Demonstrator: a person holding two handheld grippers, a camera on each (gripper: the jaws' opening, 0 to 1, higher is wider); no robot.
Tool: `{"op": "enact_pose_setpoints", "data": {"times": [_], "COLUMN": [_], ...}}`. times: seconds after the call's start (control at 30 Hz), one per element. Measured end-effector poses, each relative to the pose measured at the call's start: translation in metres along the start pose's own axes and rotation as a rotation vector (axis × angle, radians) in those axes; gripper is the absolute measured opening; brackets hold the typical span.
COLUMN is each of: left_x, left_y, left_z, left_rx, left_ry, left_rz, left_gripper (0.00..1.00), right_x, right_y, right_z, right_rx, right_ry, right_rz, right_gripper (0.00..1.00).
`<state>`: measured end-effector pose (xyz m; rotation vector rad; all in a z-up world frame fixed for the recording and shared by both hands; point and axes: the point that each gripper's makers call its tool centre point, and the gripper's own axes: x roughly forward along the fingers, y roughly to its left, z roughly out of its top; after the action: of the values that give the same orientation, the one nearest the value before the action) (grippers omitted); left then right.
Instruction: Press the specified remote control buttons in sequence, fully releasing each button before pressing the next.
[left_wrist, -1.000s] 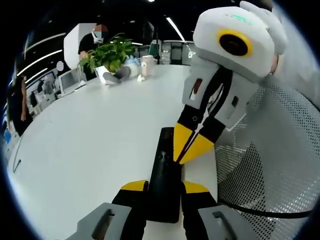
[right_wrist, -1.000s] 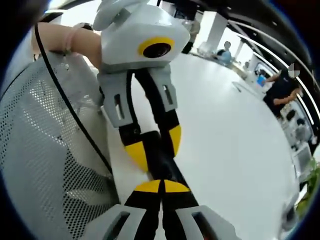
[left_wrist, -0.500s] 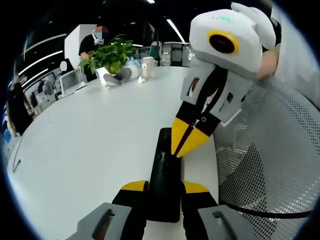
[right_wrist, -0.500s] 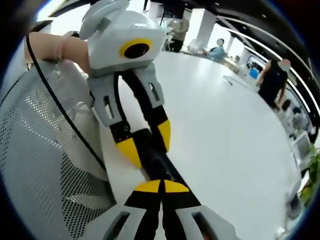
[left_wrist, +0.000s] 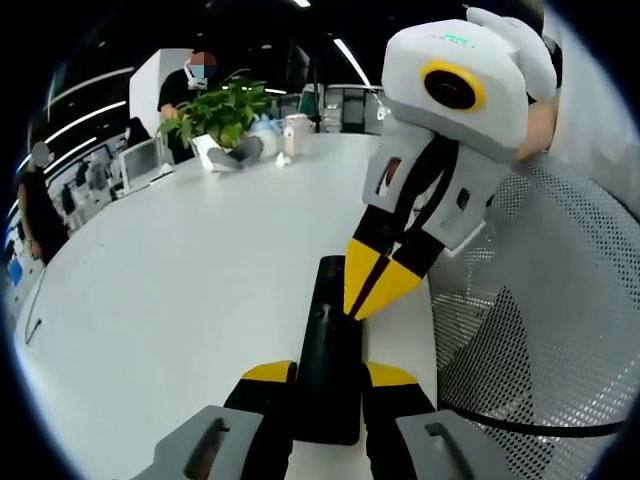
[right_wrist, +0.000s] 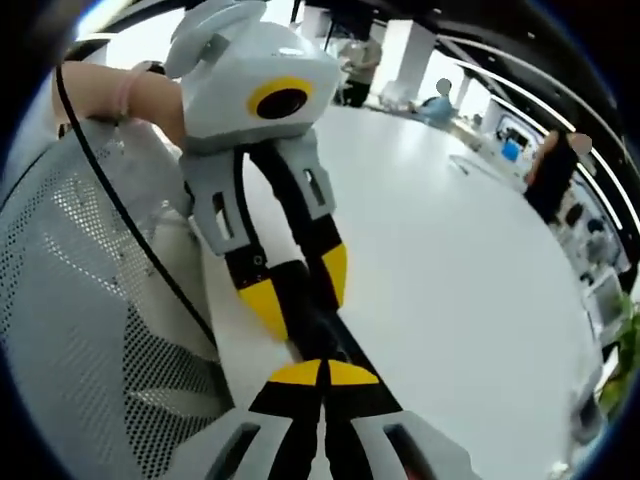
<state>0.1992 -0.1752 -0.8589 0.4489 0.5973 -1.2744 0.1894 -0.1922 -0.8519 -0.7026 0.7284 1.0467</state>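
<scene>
on the white table (left_wrist: 180, 300), left gripper (left_wrist: 330, 375) clamps the black remote (left_wrist: 328, 350); right gripper (left_wrist: 365, 295), jaws pressed together, touches its face.

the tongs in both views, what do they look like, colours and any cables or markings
The right tongs have a white rounded housing, grey slotted brackets and black jaws ending in yellow tips. The left tongs are built the same way: white shell, grey brackets, black jaws with yellow tips. A thin black cable trails from them across a white mesh surface. The person's wrist wears a pale band.
</scene>
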Motion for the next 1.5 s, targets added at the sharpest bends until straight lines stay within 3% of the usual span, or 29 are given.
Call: {"op": "enact_pose_setpoints", "data": {"times": [0.43, 0.7, 0.83, 1.0, 1.27, 1.5], "left_x": [0.000, 0.000, 0.000, 0.000, -0.001, -0.001], "left_y": [0.000, 0.000, 0.000, 0.000, 0.000, 0.000], "left_z": [0.000, 0.000, 0.000, -0.001, 0.000, 0.000], "left_rx": [-0.003, -0.004, -0.004, -0.004, -0.006, -0.005], "left_ry": [-0.003, -0.005, -0.006, -0.006, -0.008, -0.009], "left_rz": [-0.001, 0.000, 0.000, 0.000, 0.001, 0.001], "left_gripper": [0.25, 0.25, 0.25, 0.25, 0.25, 0.25], "right_x": [0.003, 0.004, 0.003, 0.002, -0.001, 0.009], "right_y": [0.002, 0.000, -0.001, -0.002, -0.010, -0.011], "right_z": [-0.001, -0.002, -0.002, 0.000, 0.010, 0.006], "right_rx": [-0.158, -0.196, -0.173, -0.011, -0.011, -0.038], "right_ry": [0.076, 0.098, 0.088, 0.031, 0.003, 0.045], "right_rz": [-0.037, -0.050, -0.046, -0.012, -0.033, -0.015], "right_gripper": [0.00, 0.00, 0.00, 0.00, 0.00, 0.00]}}
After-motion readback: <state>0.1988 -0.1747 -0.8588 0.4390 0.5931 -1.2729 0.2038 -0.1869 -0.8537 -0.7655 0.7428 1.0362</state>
